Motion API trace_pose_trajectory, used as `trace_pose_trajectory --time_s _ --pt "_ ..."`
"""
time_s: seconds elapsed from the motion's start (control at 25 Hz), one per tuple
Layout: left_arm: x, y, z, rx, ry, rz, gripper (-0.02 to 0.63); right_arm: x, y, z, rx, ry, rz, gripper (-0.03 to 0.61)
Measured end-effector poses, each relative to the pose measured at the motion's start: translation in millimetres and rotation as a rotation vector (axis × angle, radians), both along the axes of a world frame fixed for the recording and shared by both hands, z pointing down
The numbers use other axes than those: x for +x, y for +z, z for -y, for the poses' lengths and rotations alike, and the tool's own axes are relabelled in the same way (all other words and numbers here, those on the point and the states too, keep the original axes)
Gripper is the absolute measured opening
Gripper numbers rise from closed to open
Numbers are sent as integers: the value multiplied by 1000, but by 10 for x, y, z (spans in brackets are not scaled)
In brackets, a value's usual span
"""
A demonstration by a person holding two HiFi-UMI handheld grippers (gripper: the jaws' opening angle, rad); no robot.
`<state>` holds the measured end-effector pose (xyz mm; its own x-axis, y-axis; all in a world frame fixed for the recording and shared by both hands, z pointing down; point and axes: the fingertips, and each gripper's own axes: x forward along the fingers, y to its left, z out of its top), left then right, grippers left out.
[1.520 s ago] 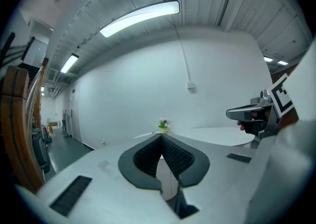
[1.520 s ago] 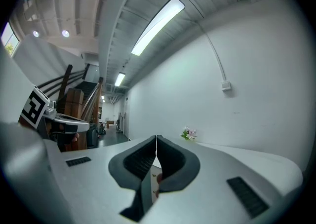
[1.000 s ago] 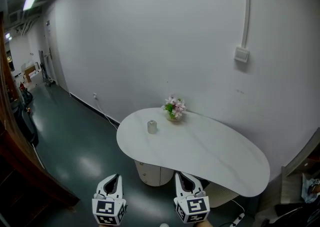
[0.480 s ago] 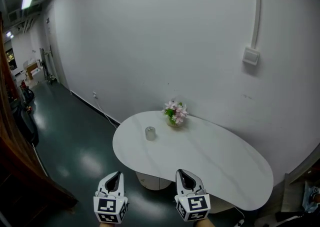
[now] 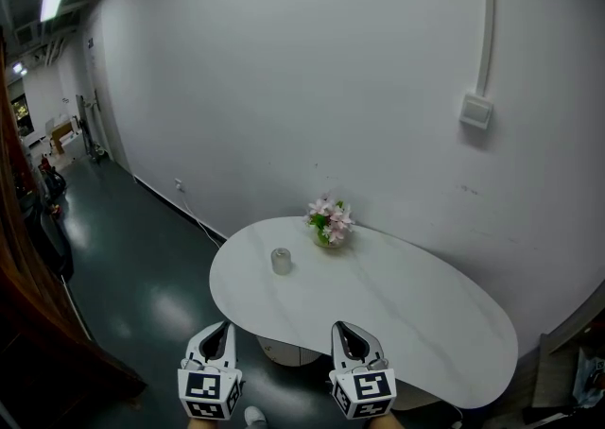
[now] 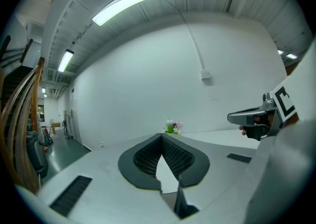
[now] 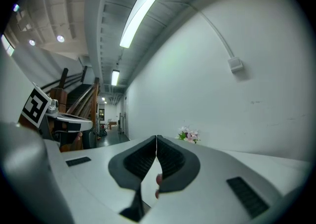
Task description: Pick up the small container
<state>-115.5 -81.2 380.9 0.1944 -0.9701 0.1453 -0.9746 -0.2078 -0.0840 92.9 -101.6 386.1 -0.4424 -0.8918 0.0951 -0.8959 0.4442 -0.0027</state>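
my left gripper (image 5: 222,329) and right gripper (image 5: 338,327) both pinched together, empty, small container (image 5: 281,261) at 12 o'clock on the table (image 5: 397,304) in head view only, gripper views just catch flowers (image 6: 173,126)

Your left gripper (image 5: 220,333) and right gripper (image 5: 342,330) are white-shelled with black ribbed pads (image 6: 145,158); each carries a cube (image 5: 208,393) of black-and-white square markers

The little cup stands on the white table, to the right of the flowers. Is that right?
Not quite. The little cup does stand on the white table, but it is to the left of the flowers, not the right, and apart from them. The head view shows this.
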Motion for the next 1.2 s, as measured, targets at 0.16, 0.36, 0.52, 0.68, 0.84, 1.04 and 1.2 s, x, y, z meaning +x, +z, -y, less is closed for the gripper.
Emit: trace_pose_trajectory --time_s 0.16,0.36,0.52,0.68,0.84,1.04,1.2 --pt "13 -16 123 11 9 3 11 -6 -25 90 9 6 -1 66" --pt "-3 -28 360 16 25 -8 11 -16 -58 289 15 23 -6 66" --pt "-44 -16 609 15 34 -18 11 -25 -59 509 13 42 -18 66" --pt "-91 52 891 9 46 -20 11 -61 -4 775 -1 60 -20 66" --pt "-141 75 1178 7 56 -30 11 -122 60 1058 -17 71 -17 66" --pt "-171 232 1519 -28 84 -23 11 -199 189 1355 -48 85 -21 66" --pt "-176 349 1785 -57 105 -28 11 -242 302 1581 -71 97 -27 66"
